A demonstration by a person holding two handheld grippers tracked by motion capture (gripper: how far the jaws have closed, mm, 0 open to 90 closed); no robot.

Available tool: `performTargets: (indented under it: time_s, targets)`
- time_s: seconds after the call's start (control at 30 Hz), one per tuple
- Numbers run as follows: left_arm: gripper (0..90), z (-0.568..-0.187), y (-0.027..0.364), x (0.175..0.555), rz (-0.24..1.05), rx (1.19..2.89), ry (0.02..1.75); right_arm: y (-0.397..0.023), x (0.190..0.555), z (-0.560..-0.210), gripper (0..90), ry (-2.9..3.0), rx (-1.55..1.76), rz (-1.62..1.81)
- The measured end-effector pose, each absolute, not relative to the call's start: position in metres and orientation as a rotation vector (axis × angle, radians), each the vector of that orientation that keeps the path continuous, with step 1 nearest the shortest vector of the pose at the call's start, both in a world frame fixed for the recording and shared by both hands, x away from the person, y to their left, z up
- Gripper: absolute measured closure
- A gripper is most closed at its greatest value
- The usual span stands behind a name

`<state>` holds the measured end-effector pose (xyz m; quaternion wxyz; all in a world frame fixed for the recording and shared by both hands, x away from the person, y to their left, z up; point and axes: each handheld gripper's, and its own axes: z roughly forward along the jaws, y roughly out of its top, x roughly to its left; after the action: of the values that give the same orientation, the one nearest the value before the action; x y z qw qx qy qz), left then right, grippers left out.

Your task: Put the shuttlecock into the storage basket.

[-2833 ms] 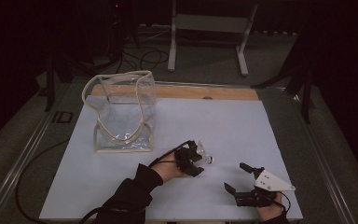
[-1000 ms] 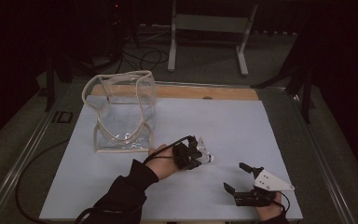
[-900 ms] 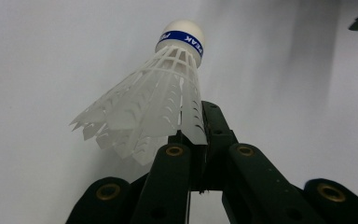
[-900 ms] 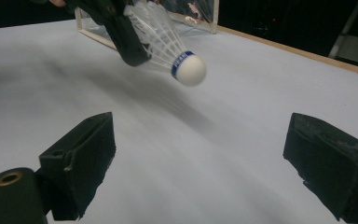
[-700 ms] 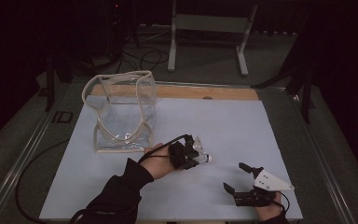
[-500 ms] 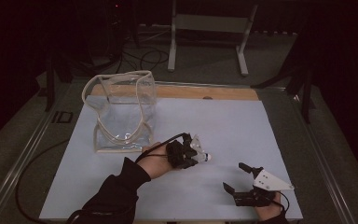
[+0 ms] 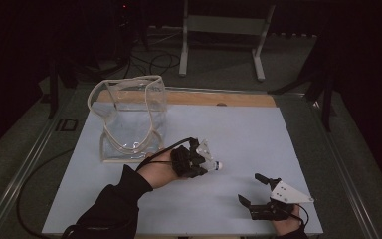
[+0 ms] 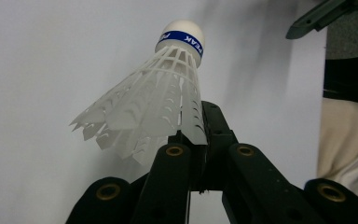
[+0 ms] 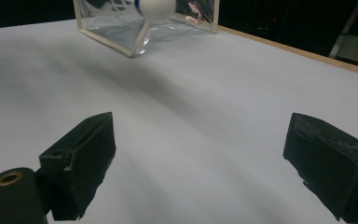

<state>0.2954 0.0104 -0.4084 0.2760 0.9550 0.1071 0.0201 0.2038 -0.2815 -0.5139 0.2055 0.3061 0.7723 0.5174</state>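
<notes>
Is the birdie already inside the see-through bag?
No, the shuttlecock is pinched in the left hand-held gripper, outside the clear bag.

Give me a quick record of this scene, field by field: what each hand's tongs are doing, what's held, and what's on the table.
left tongs: shut on the shuttlecock's skirt edge
shuttlecock: white plastic, blue band at the cork
right tongs: open, holding nothing, near the table's front edge
clear bag: upright on the table, top open
table: pale blue surface

Background around the work surface
A metal stand [image 7: 224,30] is standing on the floor beyond the table [image 7: 288,134], with cables [image 7: 156,59] lying beside it
</notes>
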Motion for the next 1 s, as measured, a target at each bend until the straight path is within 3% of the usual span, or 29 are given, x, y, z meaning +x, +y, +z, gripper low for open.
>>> performTargets:
  time_s: [1.0]
  targets:
    - [90.0,-0.360,0.046,0.296,0.069,2.531,0.287,-0.280,0.204,-0.514,8.9,2.153,0.853,1.436]
